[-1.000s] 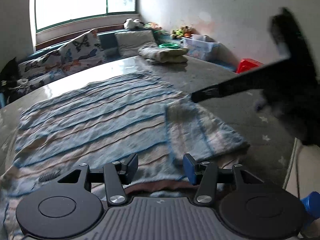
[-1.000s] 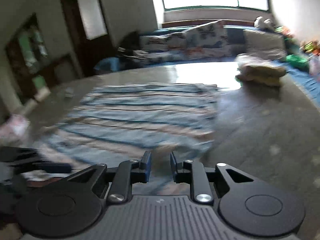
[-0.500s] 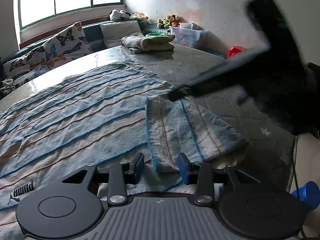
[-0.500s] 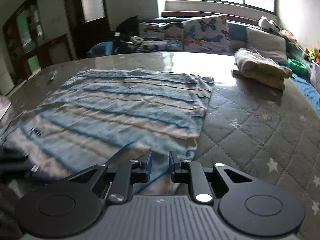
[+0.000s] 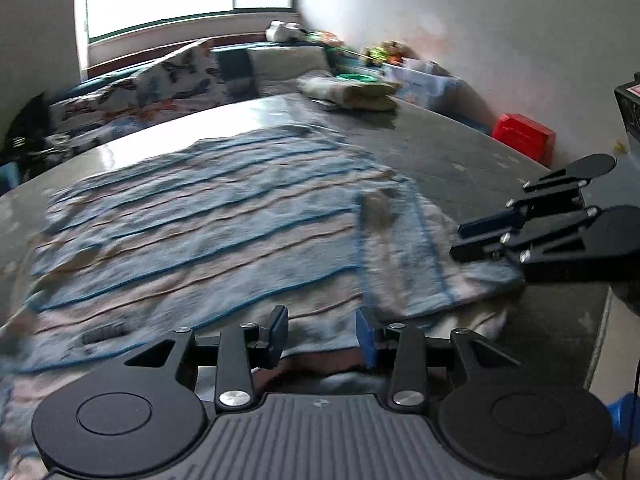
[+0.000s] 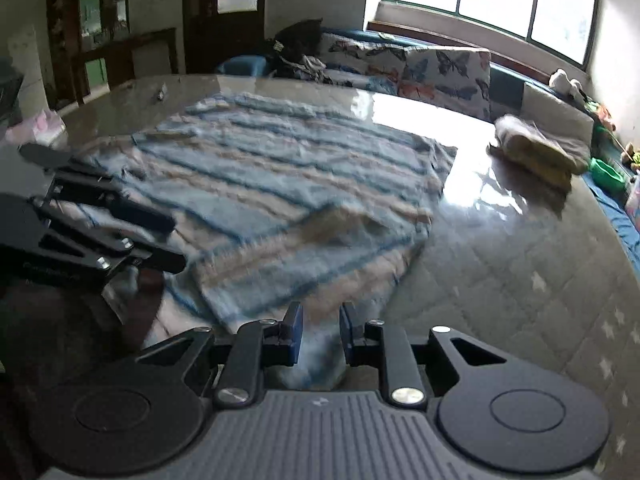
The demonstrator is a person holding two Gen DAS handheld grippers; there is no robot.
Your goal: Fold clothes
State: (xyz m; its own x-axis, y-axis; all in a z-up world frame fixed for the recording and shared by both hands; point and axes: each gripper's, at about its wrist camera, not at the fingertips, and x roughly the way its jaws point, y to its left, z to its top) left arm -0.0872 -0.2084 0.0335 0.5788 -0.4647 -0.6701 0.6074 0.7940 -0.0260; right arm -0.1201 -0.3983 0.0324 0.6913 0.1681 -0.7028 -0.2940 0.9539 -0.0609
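Observation:
A blue and beige striped garment [image 5: 208, 232] lies spread flat on the grey quilted bed, its near right part folded over onto itself [image 5: 416, 248]. It also shows in the right wrist view [image 6: 288, 184]. My left gripper [image 5: 322, 334] is open and empty over the garment's near edge. My right gripper [image 6: 320, 334] is open and empty above the garment's near corner. The right gripper also shows at the right of the left wrist view [image 5: 464, 238], and the left gripper at the left of the right wrist view [image 6: 172, 240].
A folded beige pile [image 5: 352, 94] lies at the far side of the bed [image 6: 520, 280]. Butterfly-print cushions [image 6: 440, 68] line the window side. A red box [image 5: 524, 136] and a storage bin with toys [image 5: 424, 76] stand by the right wall.
The right gripper's jaws have opened wider and it has pulled back off the folded part toward the bed's right edge. The left gripper has stayed open near the garment's near edge.

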